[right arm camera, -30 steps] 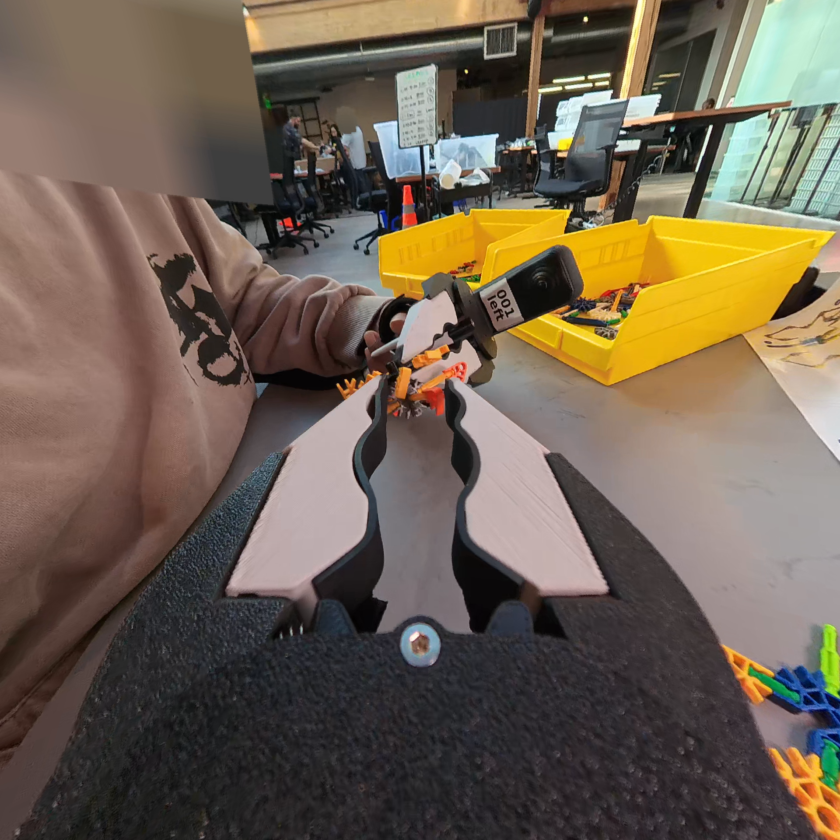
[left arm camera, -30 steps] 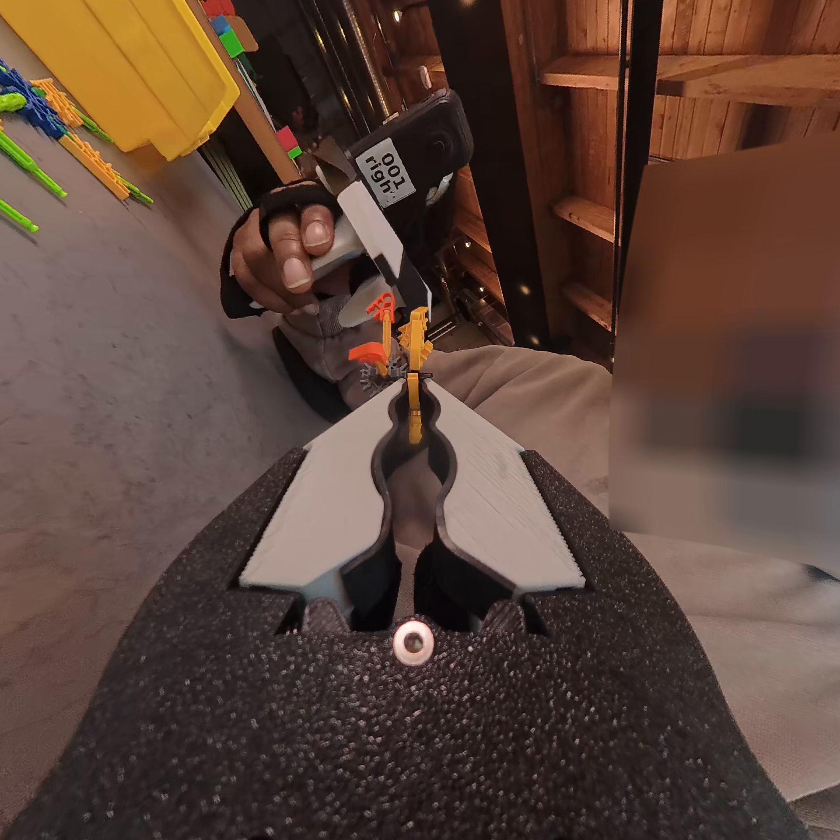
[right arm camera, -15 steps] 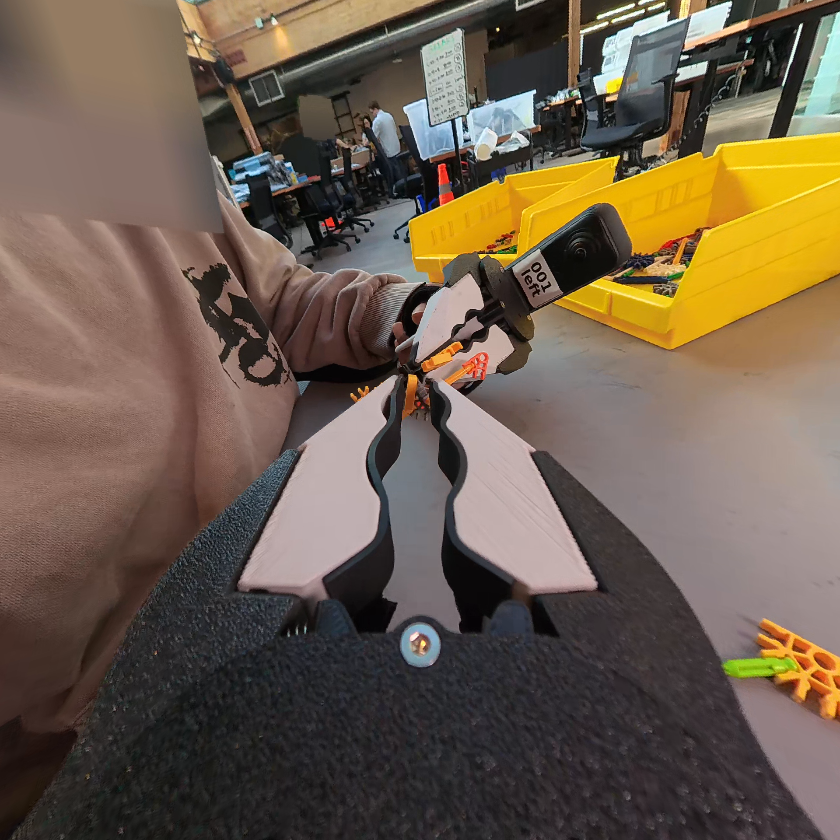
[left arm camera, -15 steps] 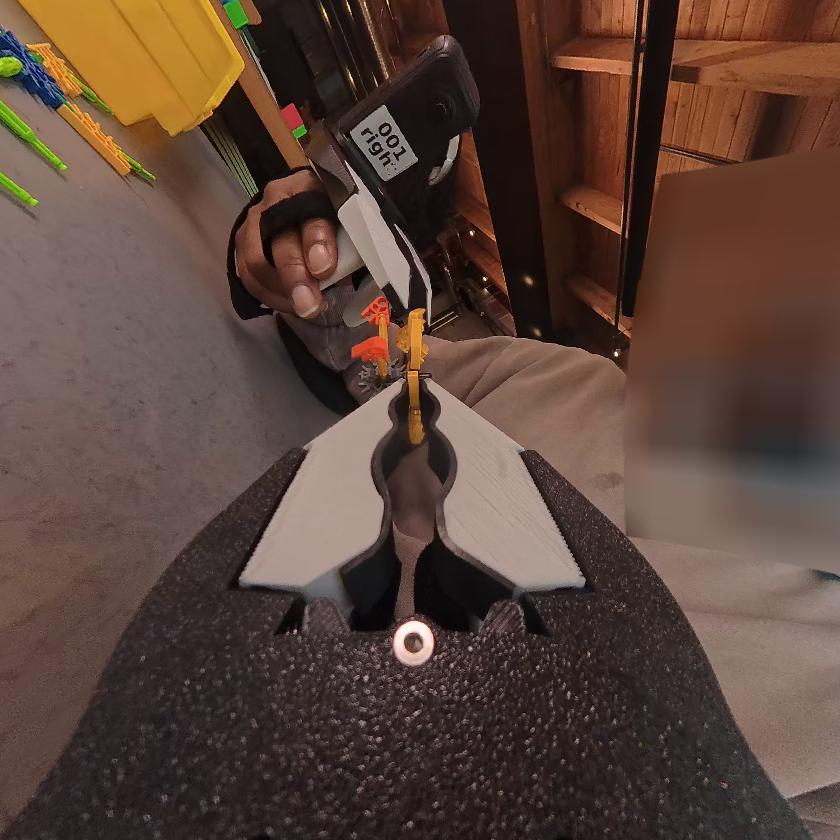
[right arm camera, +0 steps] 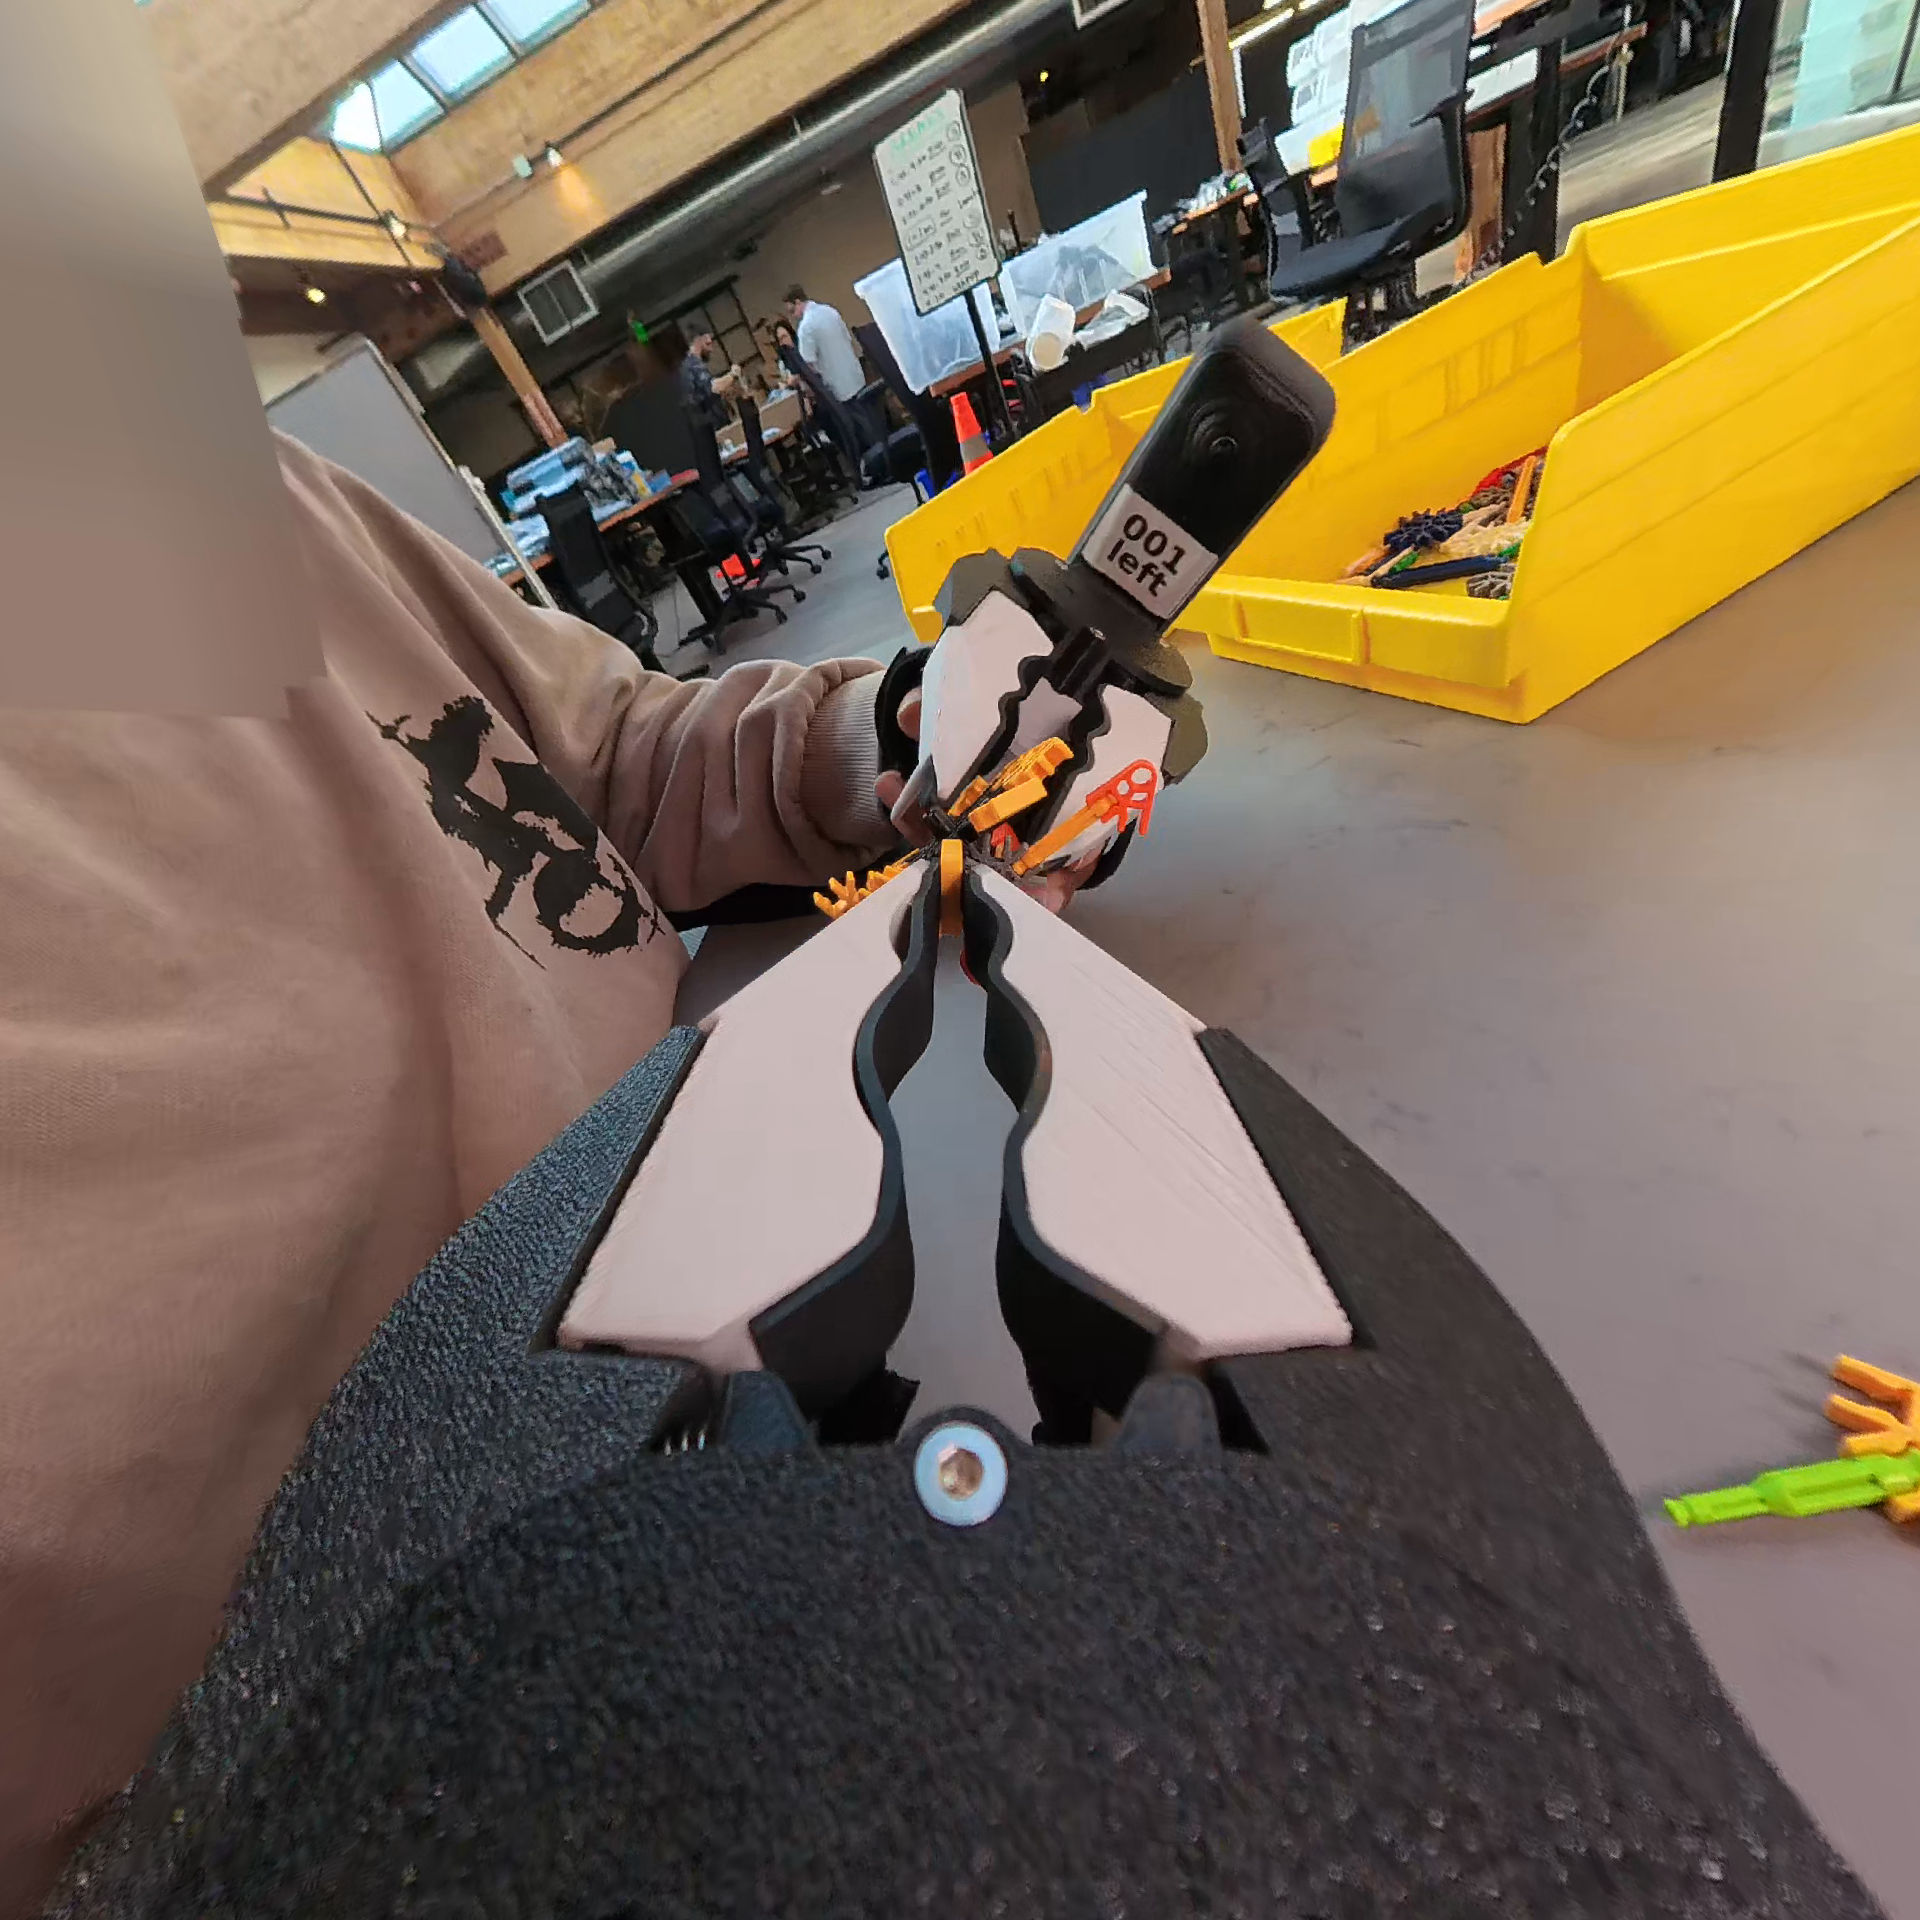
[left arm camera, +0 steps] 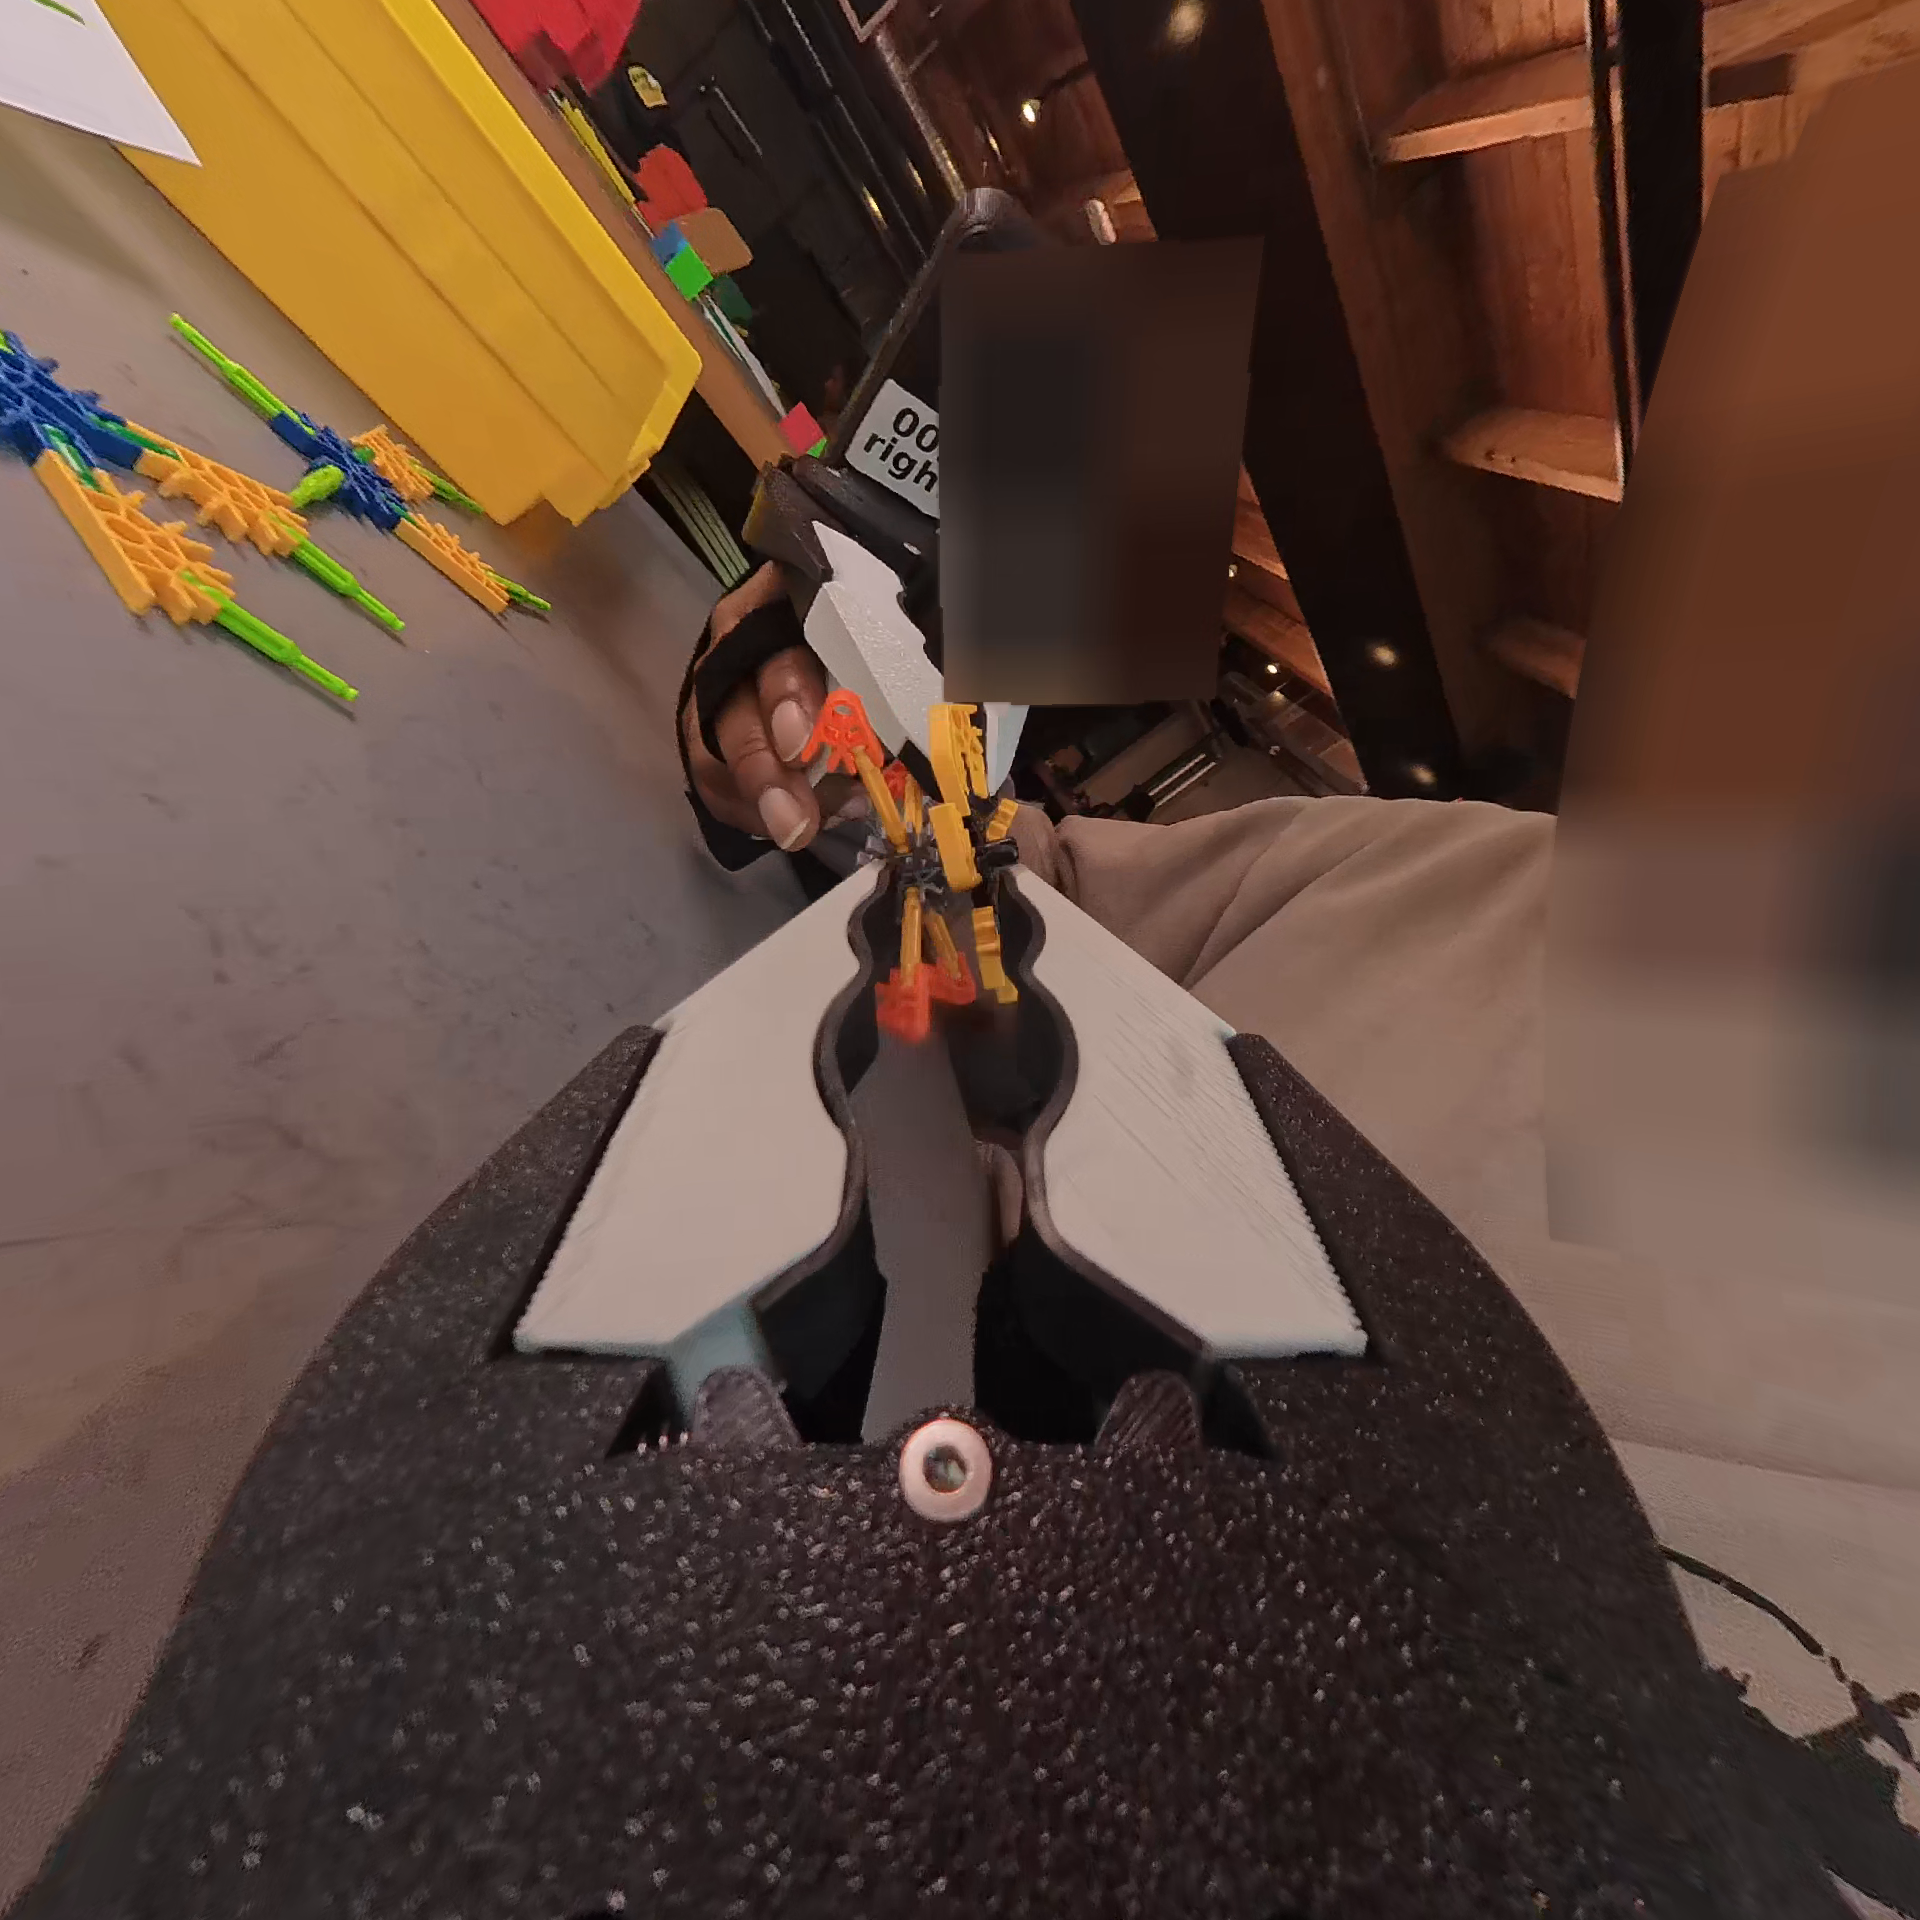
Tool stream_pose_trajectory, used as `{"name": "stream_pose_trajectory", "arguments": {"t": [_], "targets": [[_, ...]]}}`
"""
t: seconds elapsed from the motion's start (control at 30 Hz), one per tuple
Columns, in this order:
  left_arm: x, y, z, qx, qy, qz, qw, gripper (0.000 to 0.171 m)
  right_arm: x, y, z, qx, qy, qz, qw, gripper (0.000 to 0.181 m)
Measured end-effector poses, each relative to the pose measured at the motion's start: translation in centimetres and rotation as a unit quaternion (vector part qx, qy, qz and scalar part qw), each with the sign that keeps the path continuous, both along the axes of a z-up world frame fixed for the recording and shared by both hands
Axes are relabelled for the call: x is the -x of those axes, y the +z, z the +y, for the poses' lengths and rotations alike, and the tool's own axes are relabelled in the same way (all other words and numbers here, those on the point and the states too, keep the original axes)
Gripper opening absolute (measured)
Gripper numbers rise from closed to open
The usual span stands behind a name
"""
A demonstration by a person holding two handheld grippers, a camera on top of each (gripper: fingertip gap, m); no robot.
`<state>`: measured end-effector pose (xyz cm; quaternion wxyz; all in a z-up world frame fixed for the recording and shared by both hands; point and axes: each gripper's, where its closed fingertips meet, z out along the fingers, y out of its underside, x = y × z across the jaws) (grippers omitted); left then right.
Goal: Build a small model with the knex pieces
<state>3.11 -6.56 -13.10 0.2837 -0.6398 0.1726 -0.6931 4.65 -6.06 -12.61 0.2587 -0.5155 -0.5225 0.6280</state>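
Holding one small orange-and-yellow rod assembly [left arm camera: 940, 831] in both claws, over the near edge of the bench [right arm camera: 1455, 935].
The left gripper [left arm camera: 940, 883] is clenched on it, and the right gripper [right arm camera: 948, 883] pinches its orange connector from the opposite side. Farther off, loose pieces [right arm camera: 1829, 1455] lie on the bench, and yellow bins [right arm camera: 1662, 416] stand along its far edge.

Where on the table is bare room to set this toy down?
Bare grey table lies right of the right hand-held gripper, between the yellow bin and the loose pieces. It is crowded around the loose pieces and beside the sleeve.
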Motion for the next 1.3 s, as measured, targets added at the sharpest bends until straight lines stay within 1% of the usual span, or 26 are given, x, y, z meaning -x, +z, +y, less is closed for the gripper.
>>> {"name": "stream_pose_trajectory", "arguments": {"t": [0.13,0.3,0.5,0.57,0.7,0.8,0.9,1.1,1.23,1.3], "targets": [[-0.1,0.3,0.4,0.003,0.018,-0.007,1.000,0.018,0.3,0.1,0.4,0.013,-0.018,0.002,1.000,0.001],[0.1,0.2,0.5,0.012,0.020,-0.002,1.000,0.008,0.5,-0.1,0.8,0.033,-0.028,-0.009,0.999,0.001],[0.3,0.0,0.6,0.016,0.020,0.003,1.000,0.007,0.7,-0.4,0.8,0.071,-0.026,-0.016,0.997,0.001],[0.3,0.2,0.4,0.031,0.007,-0.011,0.999,0.007,0.7,-0.2,0.6,0.050,-0.022,-0.009,0.998,0.001],[0.0,0.5,-0.3,0.069,-0.025,-0.047,0.996,0.006,0.4,0.2,-0.1,-0.061,-0.019,0.012,0.998,0.001],[-0.2,0.5,-0.5,0.086,-0.038,-0.057,0.994,0.006,0.1,0.4,-0.5,-0.146,-0.024,0.024,0.989,0.001],[-0.3,0.4,-0.5,0.089,-0.039,-0.057,0.994,0.005,0.0,0.3,-0.6,-0.207,-0.031,0.028,0.978,0.001],[-0.1,0.5,-0.3,0.082,-0.029,-0.052,0.995,0.002,0.0,0.1,-0.4,-0.213,-0.035,0.025,0.976,0.002],[0.0,0.6,-0.2,0.077,-0.022,-0.048,0.996,0.002,0.1,0.0,-0.3,-0.204,-0.037,0.023,0.978,0.002],[-0.1,0.8,-0.3,0.060,-0.020,-0.044,0.997,0.003,0.1,0.1,-0.3,-0.189,-0.035,0.026,0.981,0.002]]}}
